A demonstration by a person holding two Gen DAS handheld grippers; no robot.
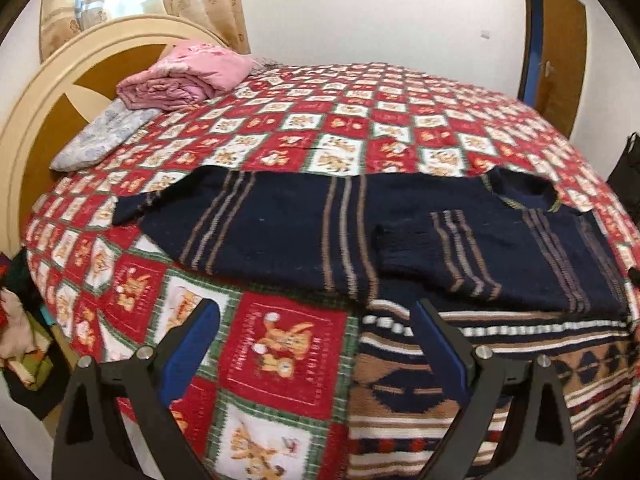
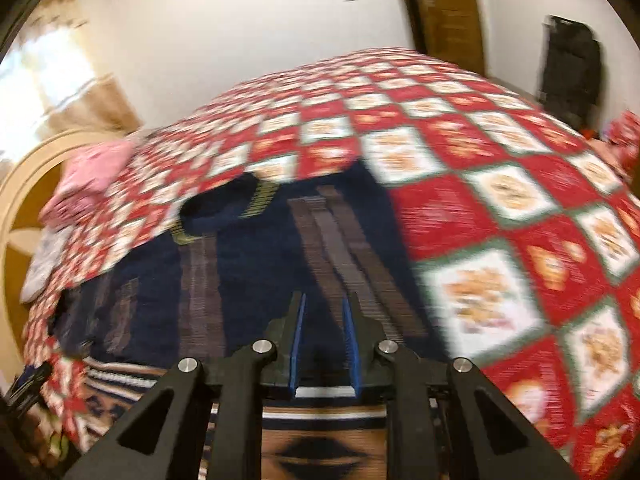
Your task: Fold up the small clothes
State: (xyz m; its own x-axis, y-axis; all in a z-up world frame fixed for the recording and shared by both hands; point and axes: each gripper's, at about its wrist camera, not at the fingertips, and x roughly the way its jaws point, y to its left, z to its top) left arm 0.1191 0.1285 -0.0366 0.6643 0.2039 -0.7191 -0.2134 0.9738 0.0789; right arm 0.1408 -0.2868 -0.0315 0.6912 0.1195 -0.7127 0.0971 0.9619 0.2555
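A navy sweater (image 1: 280, 232) with thin brown and grey stripes lies spread flat across the red checked quilt (image 1: 320, 120). One sleeve (image 1: 436, 256) is folded over its body, and the neck opening (image 1: 520, 188) faces right. My left gripper (image 1: 316, 306) hovers wide open above the sweater's near hem, with nothing between the fingers. The right wrist view is blurred. There my right gripper (image 2: 327, 298) hangs over the sweater (image 2: 256, 264), its blue pads a narrow gap apart and pressing on nothing.
A brown, navy and white patterned knit cloth (image 1: 460, 392) lies at the bed's near edge under the sweater. A folded pink blanket (image 1: 188, 76) and a grey pillow (image 1: 108, 136) sit by the cream headboard (image 1: 52, 92). A dark bag (image 2: 572, 68) hangs past the bed.
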